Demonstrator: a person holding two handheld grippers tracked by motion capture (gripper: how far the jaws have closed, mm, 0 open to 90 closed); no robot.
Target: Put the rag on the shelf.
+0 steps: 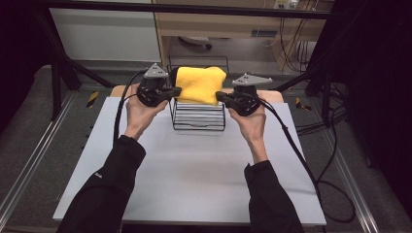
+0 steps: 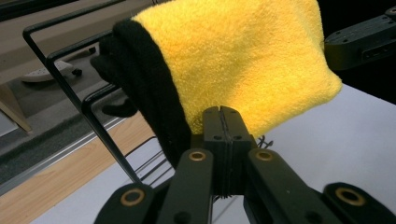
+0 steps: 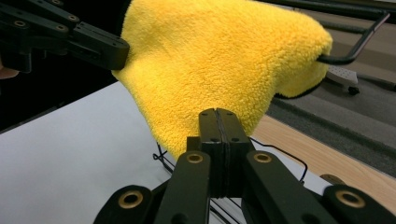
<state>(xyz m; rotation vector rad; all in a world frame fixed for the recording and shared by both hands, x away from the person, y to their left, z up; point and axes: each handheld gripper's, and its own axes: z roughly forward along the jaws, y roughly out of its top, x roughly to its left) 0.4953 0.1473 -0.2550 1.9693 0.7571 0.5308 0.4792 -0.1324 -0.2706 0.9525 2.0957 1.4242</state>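
A: Can any words be read?

B: No. There is a tiny pale mark on the left sleeve (image 1: 98, 175), but it is too small to read. The cloth (image 1: 200, 85) has no label that can be seen.

A: Where is the cloth?

B: It is yellow and fluffy, and it sits on top of the black wire rack (image 1: 197, 116). The rack stands on the far part of the white table (image 1: 194, 170). In the left gripper view, the cloth has a black part on one side, next to the rack's wires.

A: What are the tools doing?

B: The left gripper (image 1: 176, 91) is at the left corner of the cloth. Its jaws are pressed together, and the cloth's edge sits right at the tips. The right gripper (image 1: 219, 96) is at the right corner, and its jaws are pressed together on the cloth's edge too. Both seem to pinch the cloth, but the bit between the pads is hidden.

A: What else is hard to see?

B: The cloth covers the top of the rack. The arms are cut off at the bottom of the high view. The room around the table is very dark.
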